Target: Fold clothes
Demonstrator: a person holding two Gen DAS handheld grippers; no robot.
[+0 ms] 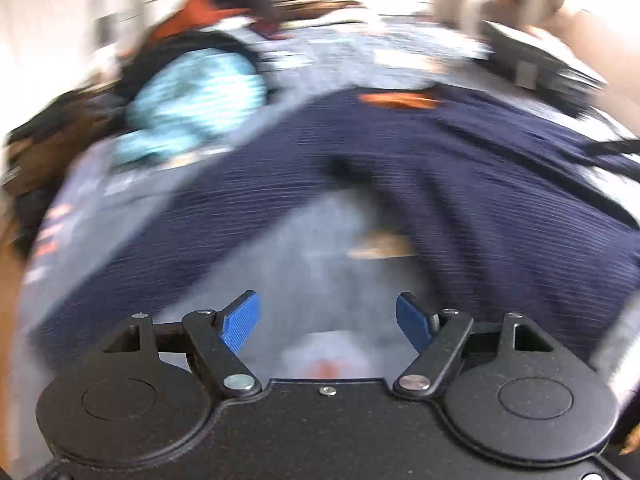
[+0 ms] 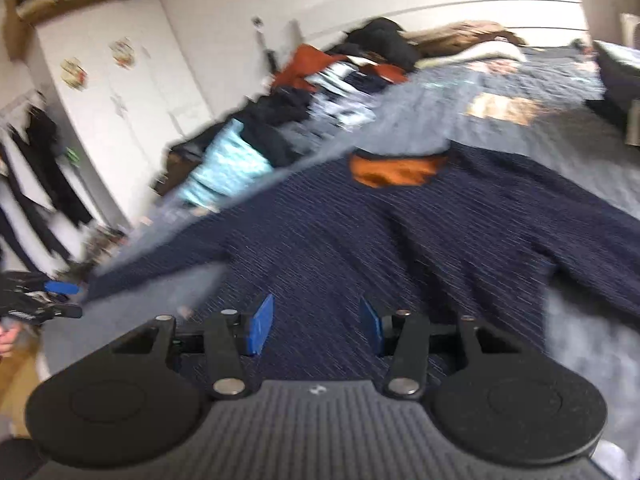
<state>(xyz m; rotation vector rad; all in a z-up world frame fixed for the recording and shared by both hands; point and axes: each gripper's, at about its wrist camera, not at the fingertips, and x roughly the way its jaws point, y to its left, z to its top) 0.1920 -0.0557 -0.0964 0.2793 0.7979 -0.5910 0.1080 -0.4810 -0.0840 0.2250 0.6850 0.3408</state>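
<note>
Both tongs are released, nothing between the pads.

Left wrist view, badly blurred: left gripper point(image 1: 328, 318) has its blue pads point(image 1: 241, 320) spread wide over grey bedding point(image 1: 304, 236), empty. Navy sweater point(image 1: 460, 168) arcs across from nine o'clock to three, orange collar point(image 1: 400, 100) at twelve. Clothes pile point(image 1: 192, 92) sits at ten o'clock.

Right wrist view: right gripper point(image 2: 317, 324) hangs half-spread just above the sweater's point(image 2: 400, 232) body, pads apart, not pinching the knit. Collar point(image 2: 396, 170) lies at one o'clock; a sleeve runs out toward nine, where the left gripper point(image 2: 60, 292) shows at the edge. Pile point(image 2: 280, 120) at eleven, wardrobe point(image 2: 120, 92) behind.

My read: sweater is spread flat on the bed, folding barely begun. Next move likely calls for pinching a sleeve end or hem edge and carrying it across the body.
</note>
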